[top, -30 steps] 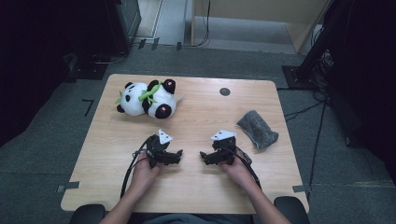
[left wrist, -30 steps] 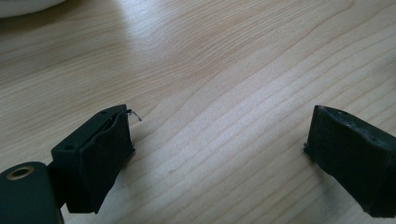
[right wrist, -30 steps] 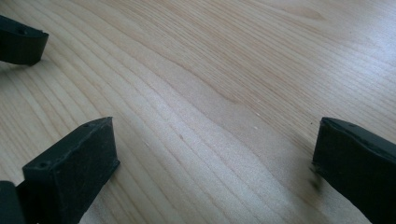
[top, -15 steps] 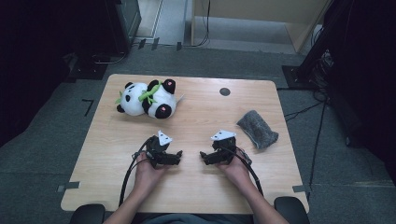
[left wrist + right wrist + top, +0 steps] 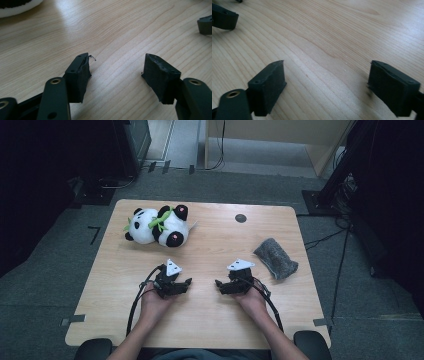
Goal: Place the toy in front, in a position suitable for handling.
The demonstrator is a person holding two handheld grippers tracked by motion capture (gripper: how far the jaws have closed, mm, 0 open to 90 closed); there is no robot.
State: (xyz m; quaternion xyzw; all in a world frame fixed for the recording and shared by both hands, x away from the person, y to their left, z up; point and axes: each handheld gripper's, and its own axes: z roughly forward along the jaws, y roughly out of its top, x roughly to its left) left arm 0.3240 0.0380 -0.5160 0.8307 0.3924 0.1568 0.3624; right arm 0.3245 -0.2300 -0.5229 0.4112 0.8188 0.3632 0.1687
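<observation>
blocky black rubber fingers of left gripper (image 5: 186, 284) and right gripper (image 5: 220, 285) closing, still apart, empty, over grained wooden table (image 5: 210, 320).

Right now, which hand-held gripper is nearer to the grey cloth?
Right. The right hand-held gripper is just left of the grey cloth; the left hand-held gripper is farther left, below the panda.

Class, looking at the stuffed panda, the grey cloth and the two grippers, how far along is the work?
Nothing looks done: the black-and-white stuffed panda and the crumpled grey cloth lie untouched on the wooden table. In hand: nothing. The left gripper and right gripper rest near the front edge; their jaws have just been closing over bare wood, still apart. All handling remains.
</observation>
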